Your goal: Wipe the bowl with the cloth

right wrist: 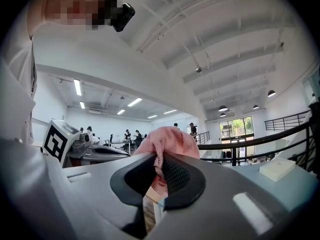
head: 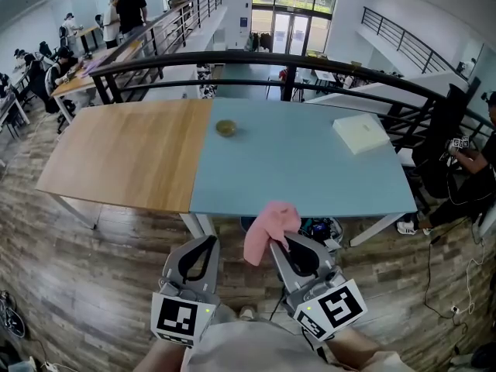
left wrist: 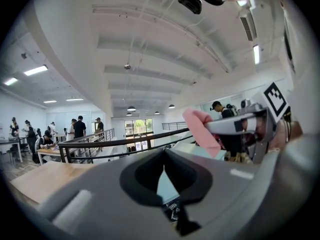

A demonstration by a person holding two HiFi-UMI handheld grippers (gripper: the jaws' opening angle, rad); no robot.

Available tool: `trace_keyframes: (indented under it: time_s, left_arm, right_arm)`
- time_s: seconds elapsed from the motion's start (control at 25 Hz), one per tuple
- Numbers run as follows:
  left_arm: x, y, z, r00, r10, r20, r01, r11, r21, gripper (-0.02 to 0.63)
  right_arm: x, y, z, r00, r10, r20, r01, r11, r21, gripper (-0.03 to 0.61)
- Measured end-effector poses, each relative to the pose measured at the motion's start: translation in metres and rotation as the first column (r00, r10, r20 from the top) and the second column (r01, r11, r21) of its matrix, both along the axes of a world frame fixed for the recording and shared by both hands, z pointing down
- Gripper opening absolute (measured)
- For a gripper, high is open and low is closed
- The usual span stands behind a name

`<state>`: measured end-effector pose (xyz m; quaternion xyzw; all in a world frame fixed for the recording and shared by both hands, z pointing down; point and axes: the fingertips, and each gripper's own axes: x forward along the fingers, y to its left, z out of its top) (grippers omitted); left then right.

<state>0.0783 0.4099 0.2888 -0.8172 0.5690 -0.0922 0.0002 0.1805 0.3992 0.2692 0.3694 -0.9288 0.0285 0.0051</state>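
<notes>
A small olive-coloured bowl (head: 225, 128) sits on the blue half of the table (head: 310, 177), near the seam with the wooden half. My right gripper (head: 280, 241) is shut on a pink cloth (head: 269, 229), which bunches over its tips just in front of the table's near edge. In the right gripper view the pink cloth (right wrist: 162, 146) is pinched between the jaws. My left gripper (head: 211, 240) is shut with nothing in it, beside the right one and short of the table. In the left gripper view the cloth (left wrist: 200, 131) shows at the right.
A cream flat box (head: 360, 132) lies at the table's far right. A black railing (head: 256, 60) runs behind the table. A person (head: 465, 169) sits at the right edge. Bags lie on the floor under the table (head: 322, 228). People stand and sit in the far left background.
</notes>
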Motion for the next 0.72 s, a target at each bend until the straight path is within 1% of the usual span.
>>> trace_keyframes:
  time_s: [0.2, 0.56, 0.72]
  left_arm:
    - [0.009, 0.0, 0.004, 1.0, -0.01, 0.0, 0.01, 1.0, 0.001, 0.003]
    - [-0.007, -0.009, 0.016, 0.999, -0.041, -0.011, 0.041, 0.999, -0.011, 0.003]
    - [-0.02, -0.018, 0.019, 0.999, -0.048, 0.008, 0.048, 0.999, 0.023, 0.003]
  right_arm:
    - [0.007, -0.001, 0.007, 1.0, -0.015, -0.007, 0.015, 1.0, -0.001, 0.029]
    - [-0.003, -0.011, 0.02, 1.0, -0.031, -0.006, 0.031, 0.999, -0.013, 0.029]
    - [-0.011, -0.018, 0.022, 0.999, -0.034, -0.011, 0.034, 0.999, -0.016, 0.029]
